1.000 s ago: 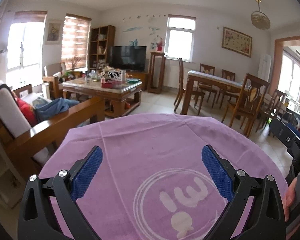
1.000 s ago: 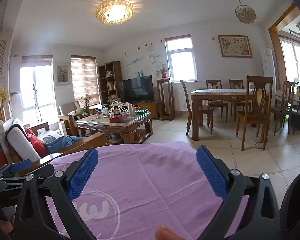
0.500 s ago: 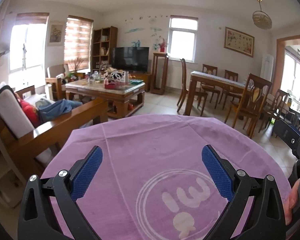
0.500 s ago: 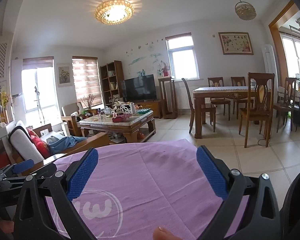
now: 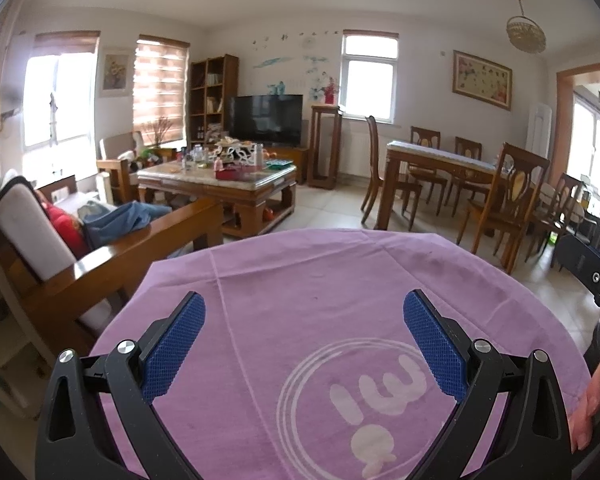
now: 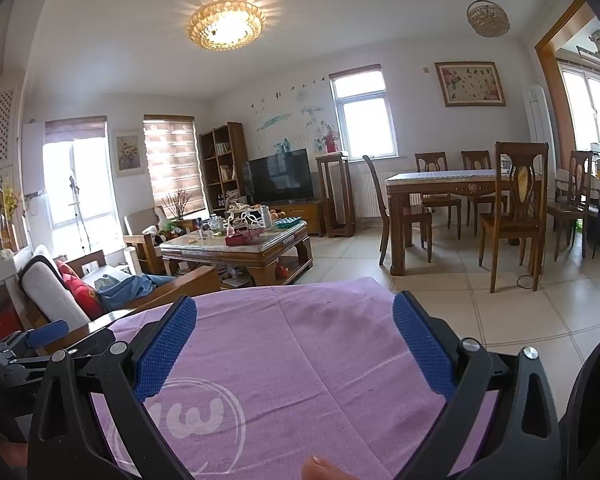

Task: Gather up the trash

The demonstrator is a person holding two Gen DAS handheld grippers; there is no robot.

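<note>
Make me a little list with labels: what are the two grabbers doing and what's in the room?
left gripper: open, empty, over the purple cloth
right gripper: open, empty, over the same cloth
trash held: none
coffee table: cluttered, far across the room
dining table: chairs around it
TV: off

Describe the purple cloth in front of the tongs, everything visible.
The purple cloth with a white circular logo looks like thin woven fabric, spread flat over a surface whose near edge curves round in the left wrist view. Fold creases run across it, and a darker smudge sits near its far side. The logo shows white rings around letter-like marks. Nothing lies on it. Both tongs, left and right, are open above it; whether they touch is unclear.
</note>
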